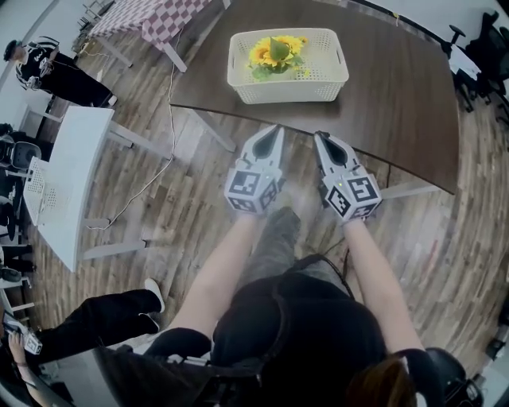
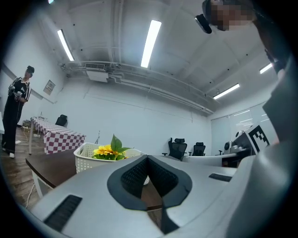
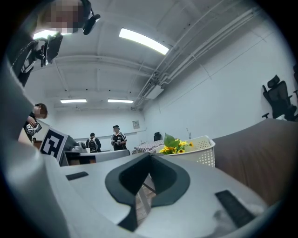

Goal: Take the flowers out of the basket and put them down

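Flowers (image 1: 276, 54) stand upright, blooms up, in basket (image 1: 286, 90).

A: What colour is the table (image 1: 398, 95)?
B: Dark brown. The basket (image 1: 288, 89) is cream-white, dotted with small holes.
A: And the flowers (image 1: 262, 54)?
B: Yellow, with green leaves.
A: The tools?
B: The left gripper (image 1: 276, 129) and right gripper (image 1: 320, 136) are pale grey (black pads (image 2: 135, 179) inside), their cubes (image 1: 253, 188) patterned in black-and-white squares. Beyond them is a tablecloth (image 1: 159, 16) in maroon-and-white checks.
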